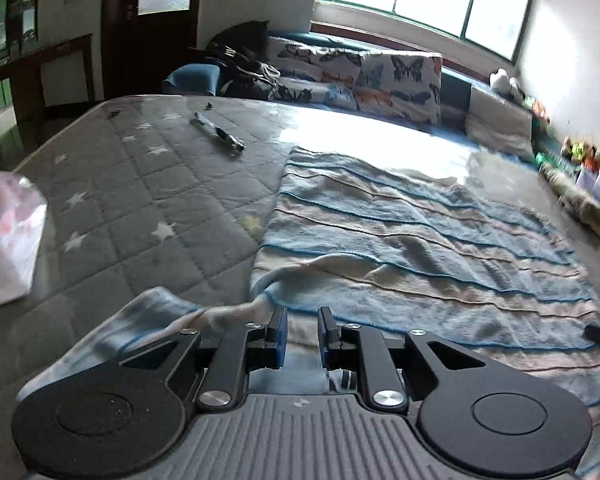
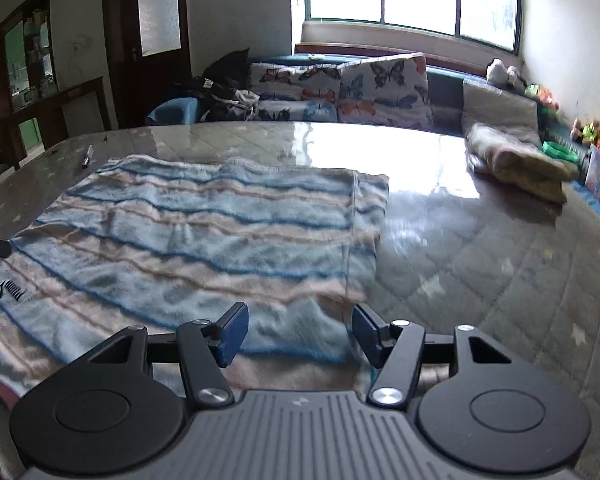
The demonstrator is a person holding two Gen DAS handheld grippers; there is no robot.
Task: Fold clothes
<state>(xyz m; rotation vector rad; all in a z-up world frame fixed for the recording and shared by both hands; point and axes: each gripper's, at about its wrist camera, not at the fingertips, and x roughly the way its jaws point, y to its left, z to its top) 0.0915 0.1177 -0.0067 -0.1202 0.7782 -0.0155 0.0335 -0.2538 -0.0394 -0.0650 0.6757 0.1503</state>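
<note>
Blue-padded fingers of the left claw (image 1: 302, 334) sit low over the near edge of the striped garment (image 1: 420, 240), with a clear gap between the pads and nothing pinched in it, so this claw is released. Just to its left a bunched, twisted sleeve or corner (image 1: 204, 312) curls up off the quilted grey surface (image 1: 140, 184), touching the left finger's outer side rather than lying between the pads.

Over on the other side, the right claw (image 2: 298, 334) is spread wide above the garment's near right corner, and it too carries nothing. The garment lies mostly flat across the quilted surface, lightly rippled, with a seam or folded-over strip along its right edge (image 2: 356, 216). Whether that is a fold already made or just how it was laid, these views cannot say.

Now the risks. That twisted bit by the left claw is the trouble spot: close there and the pads may catch only the roll, or two layers at once, and any fold built on it would come out crooked. The fabric looks fluffy and thick, so a shallow pinch could slip free mid-lift. The quilt wears a glossy, reflective cover, so the whole garment could slide if one side is pulled harder than the other. A pen (image 1: 220, 134) lies just beyond the garment's far left corner, and a wide sweep could drag cloth over it.
</note>
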